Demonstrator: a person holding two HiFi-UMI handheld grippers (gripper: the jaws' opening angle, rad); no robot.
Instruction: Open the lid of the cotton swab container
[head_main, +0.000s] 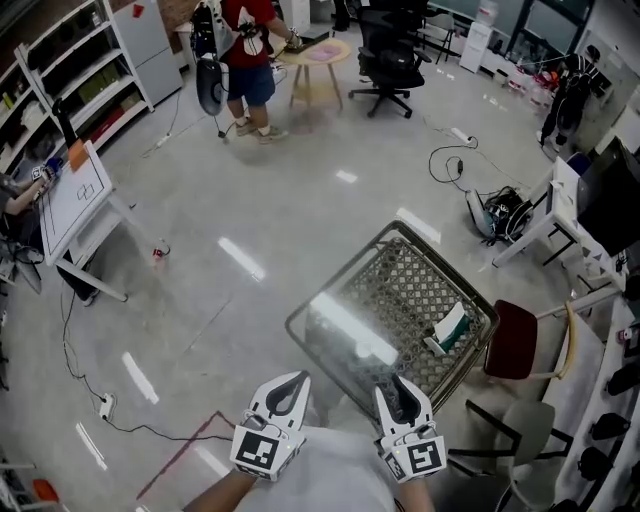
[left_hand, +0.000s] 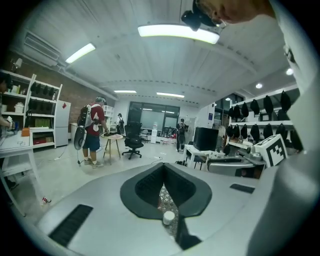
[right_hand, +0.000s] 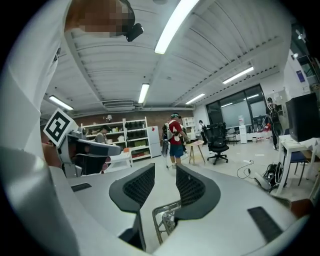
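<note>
I cannot make out a cotton swab container in any view. Both grippers are held close to my body at the bottom of the head view, above a wire shopping cart (head_main: 310, 318). My left gripper (head_main: 289, 382) is shut with nothing held; in the left gripper view its jaws (left_hand: 164, 174) meet, with cart mesh showing below them. My right gripper (head_main: 394, 386) is open, and in the right gripper view a clear gap (right_hand: 165, 177) shows between its pads, empty, with the cart's rim (right_hand: 161, 214) beneath. A white and green package (head_main: 449, 329) lies in the cart.
A person in a red shirt (head_main: 250, 55) stands far off by a round wooden table (head_main: 318, 55) and a black office chair (head_main: 390, 62). A white tilted board (head_main: 78, 192) is at the left, a red chair (head_main: 514, 340) at the right, and cables (head_main: 452, 160) lie on the floor.
</note>
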